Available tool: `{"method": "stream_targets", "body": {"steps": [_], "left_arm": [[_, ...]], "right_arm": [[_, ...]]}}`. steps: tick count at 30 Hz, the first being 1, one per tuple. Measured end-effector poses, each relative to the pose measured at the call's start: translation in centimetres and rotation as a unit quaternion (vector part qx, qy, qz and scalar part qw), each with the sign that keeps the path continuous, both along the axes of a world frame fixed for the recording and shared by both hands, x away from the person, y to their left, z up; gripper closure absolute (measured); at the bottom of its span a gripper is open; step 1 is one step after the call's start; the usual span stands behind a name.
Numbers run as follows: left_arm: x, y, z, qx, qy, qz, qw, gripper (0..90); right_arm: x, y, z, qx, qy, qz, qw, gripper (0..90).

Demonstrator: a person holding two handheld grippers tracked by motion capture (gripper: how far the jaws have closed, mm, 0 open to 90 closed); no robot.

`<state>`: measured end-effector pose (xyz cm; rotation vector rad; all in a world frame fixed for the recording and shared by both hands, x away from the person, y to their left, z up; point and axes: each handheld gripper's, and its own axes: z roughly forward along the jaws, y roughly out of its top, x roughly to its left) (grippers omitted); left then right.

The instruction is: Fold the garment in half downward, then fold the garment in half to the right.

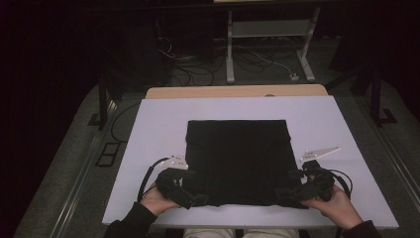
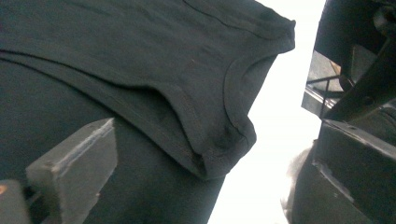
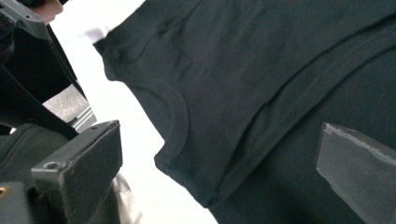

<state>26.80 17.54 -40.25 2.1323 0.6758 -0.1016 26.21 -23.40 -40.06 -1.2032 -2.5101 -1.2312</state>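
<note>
1. High view: your left claw (image 1: 197, 200) sits at the near left corner of the black garment (image 1: 237, 158), and your right claw (image 1: 286, 194) sits at the near right corner. The garment lies folded into a flat rectangle between the two claws and stretches away from them across the middle of the white surface (image 1: 148, 129). Your left hand (image 1: 154, 199) and right hand (image 1: 336, 204) rest on the surface just behind each claw. Both claws are released, jaws spread, and nothing is lifted in either one.

2. Left gripper view: your left claw (image 2: 210, 172) stands wide open. One jaw rises at the lower left over the dark cloth, the other at the right over the bright surface (image 2: 275, 116). The black garment (image 2: 140, 79) lies under and ahead of the claw; a hemmed, folded corner of it reaches into the gap between the jaws, and neither pad presses on it.

3. Right gripper view: your right claw (image 3: 219, 172) is likewise released, one jaw at the lower left and the other at the lower right. The black garment (image 3: 261, 74) spreads ahead of and beneath the claw, with a stitched corner in the gap between the jaws, pinched by neither. The surface (image 3: 126, 116) shows bright beside the left jaw.
</note>
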Motion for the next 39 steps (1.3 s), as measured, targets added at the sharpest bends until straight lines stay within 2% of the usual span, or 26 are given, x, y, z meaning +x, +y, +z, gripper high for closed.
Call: {"method": "stream_targets", "body": {"steps": [3,12,27,35,39], "left_arm": [[-0.1,0.6,0.3,-0.012,-0.007,0.012,0.9998,0.0],[-0.2,2.6,0.8,-0.031,-0.027,0.052,0.9978,0.0],[-0.5,4.9,1.0,-0.045,-0.036,0.097,0.9936,0.0],[-0.6,5.5,0.8,-0.038,-0.048,0.114,0.9916,0.0],[-0.7,5.8,0.9,-0.043,-0.054,0.124,0.9899,0.0]], "right_arm": [[0.4,0.2,0.6,0.003,-0.009,0.004,1.0,0.0],[1.6,0.8,2.0,0.003,-0.034,0.004,0.9994,0.0],[3.1,2.1,3.3,0.004,-0.054,0.009,0.9985,0.0],[3.9,2.5,3.5,0.001,-0.066,0.002,0.9978,0.0],[4.4,2.6,3.5,0.002,-0.072,0.0,0.9974,0.0]]}}
